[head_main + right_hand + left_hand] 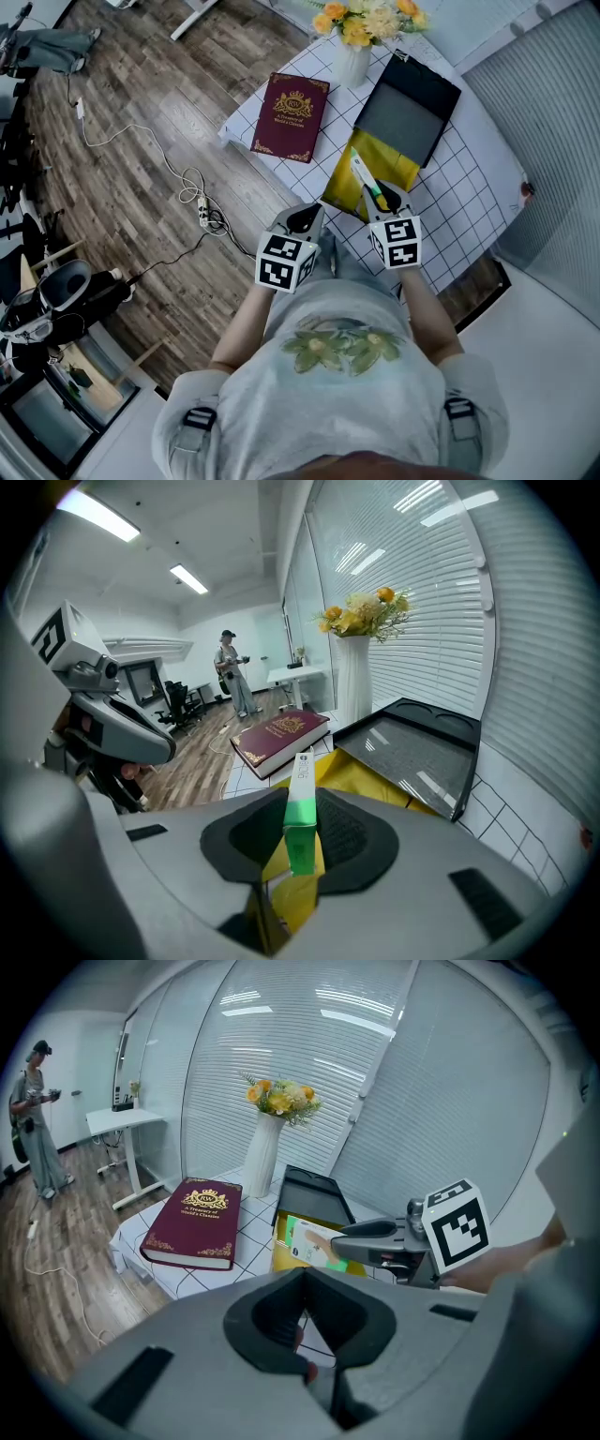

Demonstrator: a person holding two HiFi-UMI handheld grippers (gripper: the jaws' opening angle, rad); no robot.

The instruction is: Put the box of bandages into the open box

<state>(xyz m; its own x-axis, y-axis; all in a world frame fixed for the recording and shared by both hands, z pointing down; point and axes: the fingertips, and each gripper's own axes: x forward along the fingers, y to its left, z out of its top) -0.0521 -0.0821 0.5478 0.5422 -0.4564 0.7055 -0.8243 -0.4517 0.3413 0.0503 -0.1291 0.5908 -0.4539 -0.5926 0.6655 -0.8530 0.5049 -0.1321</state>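
Your right gripper (pixel 302 829) pinches the box of bandages (pixel 300 803) edge-on between its pads. It is a slim carton, white with small print along the narrow top side and bright green at the near end. It is held over the near yellow part of the open box (pixel 339 190), whose black lid is tilted back behind. Your left gripper (pixel 302 1309), jaws pressed together on nothing, sits just left of the open box's near corner. A maroon book (pixel 292 116) lies left of the open box.

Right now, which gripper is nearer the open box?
Right. The right gripper holds the bandages over the open box's near edge; the left gripper sits to its left.
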